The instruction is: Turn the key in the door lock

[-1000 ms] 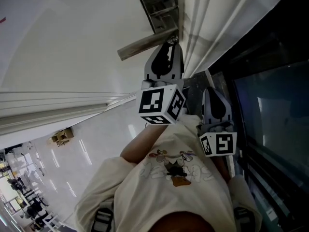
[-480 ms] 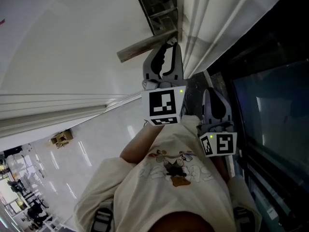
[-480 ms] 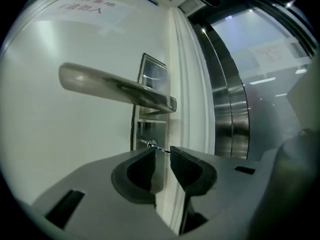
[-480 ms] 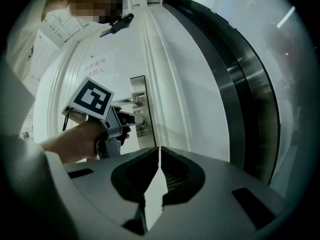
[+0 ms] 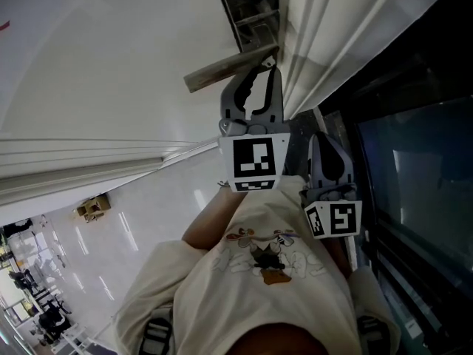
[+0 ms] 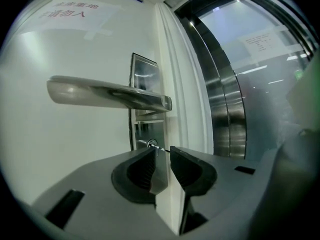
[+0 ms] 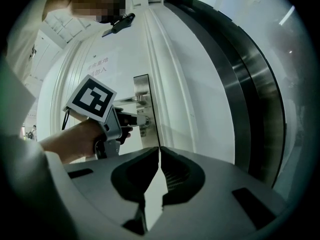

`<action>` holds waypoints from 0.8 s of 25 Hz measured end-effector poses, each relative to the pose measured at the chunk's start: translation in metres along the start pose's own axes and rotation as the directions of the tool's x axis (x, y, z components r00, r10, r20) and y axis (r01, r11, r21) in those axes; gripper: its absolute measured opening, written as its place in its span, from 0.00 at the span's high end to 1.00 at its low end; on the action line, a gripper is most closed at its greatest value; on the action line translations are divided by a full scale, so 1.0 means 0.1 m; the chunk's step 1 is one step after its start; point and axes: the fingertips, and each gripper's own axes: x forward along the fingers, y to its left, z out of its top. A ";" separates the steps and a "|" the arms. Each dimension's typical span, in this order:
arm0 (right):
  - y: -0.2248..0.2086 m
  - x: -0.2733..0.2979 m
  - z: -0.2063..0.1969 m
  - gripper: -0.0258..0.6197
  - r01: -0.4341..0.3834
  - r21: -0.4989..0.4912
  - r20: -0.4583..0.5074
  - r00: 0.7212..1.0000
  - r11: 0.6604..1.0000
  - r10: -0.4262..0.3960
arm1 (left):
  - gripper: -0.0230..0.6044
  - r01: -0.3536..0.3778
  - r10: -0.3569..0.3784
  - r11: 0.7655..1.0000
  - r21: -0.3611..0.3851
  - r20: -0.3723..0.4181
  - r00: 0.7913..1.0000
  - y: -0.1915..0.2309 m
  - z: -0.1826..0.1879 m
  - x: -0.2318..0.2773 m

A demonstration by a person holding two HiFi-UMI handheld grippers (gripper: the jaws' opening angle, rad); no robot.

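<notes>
- The fingers of the left gripper stand narrow, and the key spans the small gap at their tips, pinched, as it seems to us, by its edges
- The fingers of the right gripper are pressed together with nothing between them; it hangs to the right of the left one and nearer to us, well apart from the lock
- The key sits in the lock, low on the metal plate and just below the handle, at the right edge of the white door
- We judge the key light, thin, stiff and smooth, so bare metal of this kind could slide or swivel out of a hold at the very tips
- The place to hold is the flat head that sticks out of the lock, and we would rather have it deeper between the fingers than it looks now
- The lock will likely resist, so we want a steady twist about the key's own line; any push sideways could bend the thin blade
- The handle hangs close above, so the left gripper has little room on the far side as it rolls
</notes>
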 end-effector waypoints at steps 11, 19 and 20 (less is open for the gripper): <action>0.11 0.12 0.11 0.95 -0.044 -0.052 0.022 0.999 0.998 0.046 | 0.87 0.048 -0.047 0.992 -0.117 0.015 0.999 -0.01 -0.06 -0.35; 0.38 0.30 0.21 0.95 -0.138 -0.103 0.040 0.989 0.985 0.143 | 0.95 0.042 -0.019 0.978 -0.206 0.112 0.994 0.15 -0.14 -0.75; 0.43 0.32 0.22 0.95 -0.152 -0.110 0.040 0.987 0.982 0.157 | 0.95 0.041 -0.014 0.977 -0.210 0.127 0.992 0.17 -0.14 -0.80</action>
